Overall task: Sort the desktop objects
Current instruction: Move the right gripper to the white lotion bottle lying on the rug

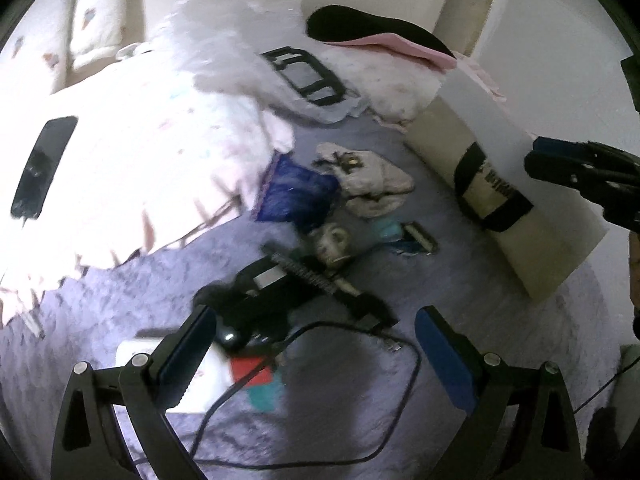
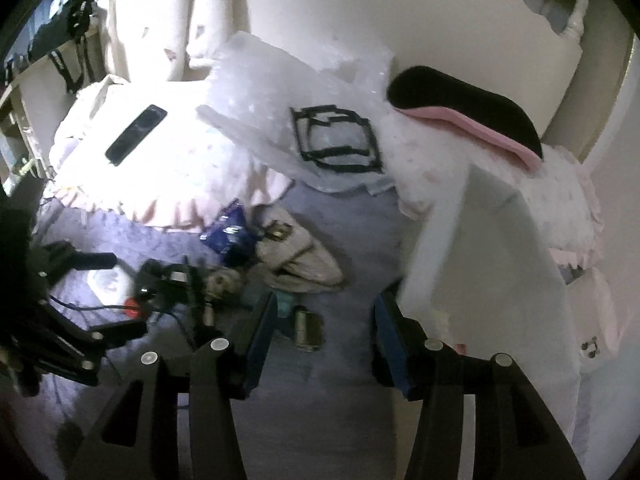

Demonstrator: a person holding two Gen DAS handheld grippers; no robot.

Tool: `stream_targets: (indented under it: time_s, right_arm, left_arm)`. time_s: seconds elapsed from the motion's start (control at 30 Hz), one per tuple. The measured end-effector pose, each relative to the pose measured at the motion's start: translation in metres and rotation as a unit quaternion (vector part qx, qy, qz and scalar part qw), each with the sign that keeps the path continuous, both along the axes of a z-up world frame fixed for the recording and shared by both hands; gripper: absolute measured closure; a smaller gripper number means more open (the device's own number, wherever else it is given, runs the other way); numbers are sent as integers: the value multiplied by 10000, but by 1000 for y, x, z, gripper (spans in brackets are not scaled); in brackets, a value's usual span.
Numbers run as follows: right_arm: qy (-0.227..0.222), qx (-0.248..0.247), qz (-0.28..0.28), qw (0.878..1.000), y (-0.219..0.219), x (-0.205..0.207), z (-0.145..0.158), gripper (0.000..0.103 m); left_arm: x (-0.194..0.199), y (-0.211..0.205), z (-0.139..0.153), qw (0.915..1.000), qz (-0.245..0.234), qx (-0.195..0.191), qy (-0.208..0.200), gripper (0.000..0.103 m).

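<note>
A jumble of small things lies on a purple blanket (image 1: 460,280): a black comb (image 1: 304,272), a small mug (image 1: 332,240), a blue bag (image 1: 292,192), a beige pouch (image 1: 372,184), a razor (image 1: 420,238) and a black cable (image 1: 408,364). My left gripper (image 1: 316,348) hangs open above the cable, with a white box (image 1: 132,354) beside its left finger and nothing held. My right gripper (image 2: 324,324) is open over bare blanket, apart from the razor (image 2: 306,326) near its left finger. It holds nothing. Each gripper shows at the edge of the other's view.
A tall white carton (image 1: 500,184) with a black band leans at the right, close to the right gripper's right finger (image 2: 390,340). White pillows (image 1: 140,160) carry a dark phone (image 1: 44,168) at the left. A black-framed clear pouch (image 2: 336,138) lies at the back.
</note>
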State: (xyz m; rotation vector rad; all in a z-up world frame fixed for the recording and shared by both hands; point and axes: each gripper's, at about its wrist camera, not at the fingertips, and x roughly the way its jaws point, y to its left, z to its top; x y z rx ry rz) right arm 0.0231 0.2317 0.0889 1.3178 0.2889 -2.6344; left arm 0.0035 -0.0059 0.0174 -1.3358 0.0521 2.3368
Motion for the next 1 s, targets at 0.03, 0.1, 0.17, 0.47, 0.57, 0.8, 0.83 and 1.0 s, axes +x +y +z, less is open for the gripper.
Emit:
stream_targets:
  time_s: [0.03,0.1,0.17,0.47,0.57,0.8,0.83,1.0]
  right_arm:
    - [-46,-57,51,10000,-5,1,-1,52]
    - [-167,-135,203,9996,-19,1,-3,52]
    - [-225,-140,355,9990,-32,2,-7,52]
    - [-433,-659,1021,9916,-72,7,-20,52]
    - [-524,-1010,1169,9866,-80,10,-27,52]
    - [-926,-1179,1377,9791,-102,19,-60,52]
    - [-932,-1138,1395,9792,-104,21,-64,52]
    - [-956,-890,1402,9815,-103,24,-78,52]
  left_arm:
    - [3,-8,0,10000,91,2,3,3]
    - [7,-24,2,9996,273,28,-2,3]
    - [16,-46,6,9985,541,5,2,3]
    - [128,-189,19,9529,2527,-1632,-376,3]
    - [151,-207,17,9329,2995,-1933,-520,3]
    - [108,-126,-11,9716,2223,-772,-265,3]
    - [98,-108,-18,9773,1991,-690,-237,3]
    - [68,-61,-37,9892,1318,-628,-95,3]
